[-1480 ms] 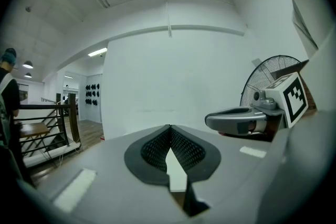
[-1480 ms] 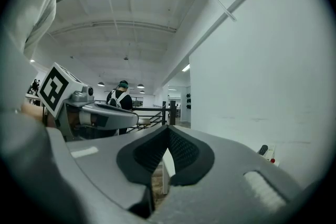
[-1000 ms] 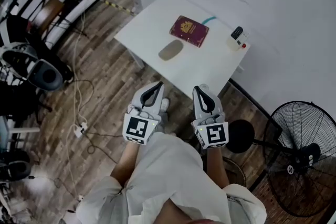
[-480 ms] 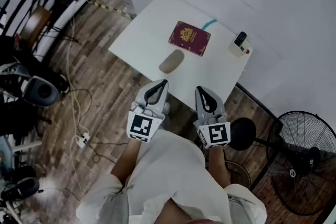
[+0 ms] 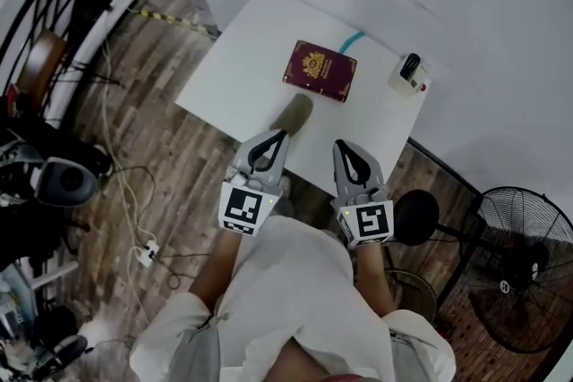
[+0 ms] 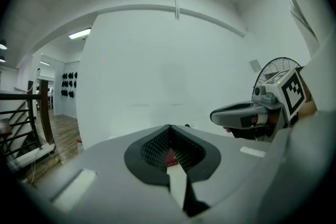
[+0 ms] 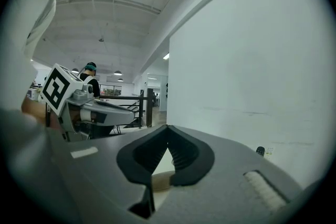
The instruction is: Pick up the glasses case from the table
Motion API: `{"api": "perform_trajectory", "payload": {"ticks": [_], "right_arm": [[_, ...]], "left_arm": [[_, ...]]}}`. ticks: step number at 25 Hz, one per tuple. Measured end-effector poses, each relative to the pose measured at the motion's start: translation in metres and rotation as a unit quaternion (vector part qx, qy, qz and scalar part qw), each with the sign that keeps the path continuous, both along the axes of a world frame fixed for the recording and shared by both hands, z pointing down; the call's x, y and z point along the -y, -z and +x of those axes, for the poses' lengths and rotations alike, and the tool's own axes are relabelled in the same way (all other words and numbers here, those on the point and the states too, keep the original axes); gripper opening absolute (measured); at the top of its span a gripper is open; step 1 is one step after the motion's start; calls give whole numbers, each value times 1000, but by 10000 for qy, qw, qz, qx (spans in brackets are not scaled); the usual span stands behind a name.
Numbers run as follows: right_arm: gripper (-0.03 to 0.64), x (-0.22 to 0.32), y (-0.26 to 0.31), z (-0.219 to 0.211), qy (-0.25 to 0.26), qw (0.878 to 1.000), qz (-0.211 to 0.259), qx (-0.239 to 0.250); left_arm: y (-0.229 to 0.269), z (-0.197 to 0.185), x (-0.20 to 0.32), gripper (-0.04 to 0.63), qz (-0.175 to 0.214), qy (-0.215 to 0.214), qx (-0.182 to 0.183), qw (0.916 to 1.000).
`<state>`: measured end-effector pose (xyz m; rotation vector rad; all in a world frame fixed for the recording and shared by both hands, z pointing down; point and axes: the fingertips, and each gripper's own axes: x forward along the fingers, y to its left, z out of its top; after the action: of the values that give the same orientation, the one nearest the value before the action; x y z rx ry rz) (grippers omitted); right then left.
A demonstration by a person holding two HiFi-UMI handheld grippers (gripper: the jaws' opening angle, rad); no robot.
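The tan glasses case (image 5: pixel 296 110) lies on the white table (image 5: pixel 237 72) near the frame's centre, just below a maroon booklet (image 5: pixel 320 70). The left gripper (image 5: pixel 280 135) points at the case's lower end, jaws pressed together and empty. To the lower right of the case, the right gripper (image 5: pixel 342 145) is likewise closed on nothing.

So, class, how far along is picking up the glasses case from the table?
Done: nothing yet; the glasses case lies on the table beside the passport. In hand: the left claw and right claw, both shut and empty, are at the table's near edge, the left nearest the case. To do: open a claw, close it on the case, lift.
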<state>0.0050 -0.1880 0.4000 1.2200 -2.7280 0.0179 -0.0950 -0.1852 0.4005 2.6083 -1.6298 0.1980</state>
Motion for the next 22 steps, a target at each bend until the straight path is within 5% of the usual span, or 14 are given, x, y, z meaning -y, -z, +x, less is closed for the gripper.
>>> {"api": "perform_trajectory", "payload": {"ticks": [22], "right_arm": [[5, 52, -81, -22, -334, 9952, -820, -427]], "left_arm": [[-99, 6, 71, 23, -1038, -687, 259, 9919]]}}
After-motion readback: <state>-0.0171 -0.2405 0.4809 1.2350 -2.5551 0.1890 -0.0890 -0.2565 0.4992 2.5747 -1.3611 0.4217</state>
